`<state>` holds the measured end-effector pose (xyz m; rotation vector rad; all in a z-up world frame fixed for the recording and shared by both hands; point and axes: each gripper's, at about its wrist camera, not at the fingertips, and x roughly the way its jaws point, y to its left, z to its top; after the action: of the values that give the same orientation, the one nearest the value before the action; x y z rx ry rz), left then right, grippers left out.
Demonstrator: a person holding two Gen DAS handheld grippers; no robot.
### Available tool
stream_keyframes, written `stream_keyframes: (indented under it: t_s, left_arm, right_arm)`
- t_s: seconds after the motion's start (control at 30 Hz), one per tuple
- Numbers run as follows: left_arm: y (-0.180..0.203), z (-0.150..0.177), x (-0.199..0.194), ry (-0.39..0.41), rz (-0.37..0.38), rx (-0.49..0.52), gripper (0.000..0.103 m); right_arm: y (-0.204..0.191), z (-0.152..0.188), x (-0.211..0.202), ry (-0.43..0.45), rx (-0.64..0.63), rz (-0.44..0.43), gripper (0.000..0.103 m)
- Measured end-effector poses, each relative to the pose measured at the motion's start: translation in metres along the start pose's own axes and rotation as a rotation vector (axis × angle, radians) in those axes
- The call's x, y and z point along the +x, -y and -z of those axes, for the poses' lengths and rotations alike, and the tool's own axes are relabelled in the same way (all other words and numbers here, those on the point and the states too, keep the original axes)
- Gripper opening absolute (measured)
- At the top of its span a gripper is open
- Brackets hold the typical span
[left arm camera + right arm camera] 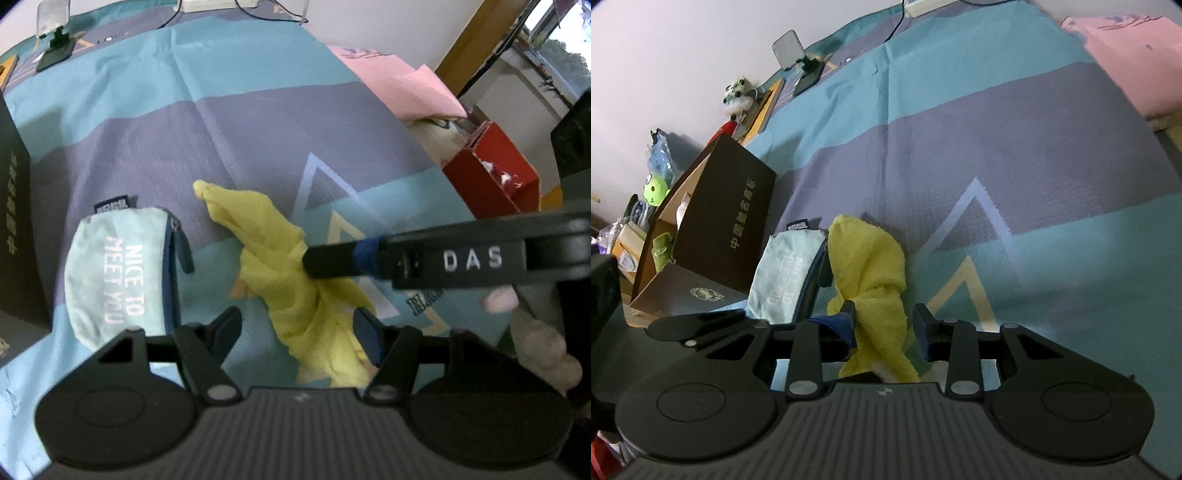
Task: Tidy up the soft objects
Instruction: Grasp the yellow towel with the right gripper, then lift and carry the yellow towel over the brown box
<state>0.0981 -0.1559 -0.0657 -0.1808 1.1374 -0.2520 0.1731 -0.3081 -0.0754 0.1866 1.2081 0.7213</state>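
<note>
On the bedsheet [258,122] | yellow cloth [280,254] | left hand-held gripper [295,332] open astride | right hand-held gripper [884,321] seemingly unclamped

Open bedsheet [1015,155] ahead and to the right of the yellow cloth [871,266]: clear run toward the pink pillow [1126,55]. Left side is tight: light-blue pouch [783,273] touches the cloth, brown box [727,214] just beyond it. From the left wrist view, right gripper [310,262] crosses over the cloth; red box [491,173] stands at the bed's right edge.
</note>
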Motion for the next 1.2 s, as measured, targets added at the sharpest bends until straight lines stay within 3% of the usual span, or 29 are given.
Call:
stream_keyframes:
  t_s: [0.27, 0.5, 1.2]
  left_arm:
    - [0.005, -0.013, 0.014, -0.013, -0.055, 0.014, 0.065]
    - [0.008, -0.018, 0.020, -0.018, -0.089, 0.035, 0.064]
    - [0.005, -0.020, 0.021, -0.036, -0.059, 0.063, 0.053]
  right_arm:
    - [-0.002, -0.005, 0.014, -0.046, -0.006, -0.040, 0.019]
    - [0.005, -0.007, 0.024, -0.083, 0.067, -0.083, 0.022]
    - [-0.003, -0.005, 0.026, -0.071, 0.105, -0.061, 0.019]
